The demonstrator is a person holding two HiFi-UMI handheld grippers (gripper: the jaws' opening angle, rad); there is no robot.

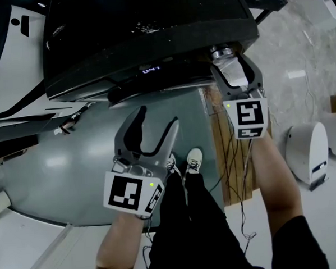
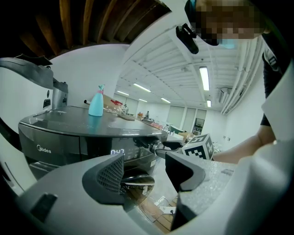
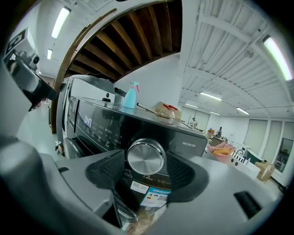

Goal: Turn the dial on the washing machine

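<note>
We held the right gripper (image 3: 146,171) with jaws wide around the dial (image 3: 145,156), seemingly clear of it, so closing off-centre could slip on its smooth rim.

Left gripper (image 2: 146,170) jaws apart, nothing between them. Dark washing machine (image 2: 69,137) ahead, blue spray bottle (image 2: 96,102) upright on its top.

Dial (image 3: 145,156) sitting at the right end of the washing machine (image 3: 193,135) front panel — display (image 3: 87,121) lying to the dial's left; spray bottle (image 3: 130,95) standing on the top, behind.
</note>
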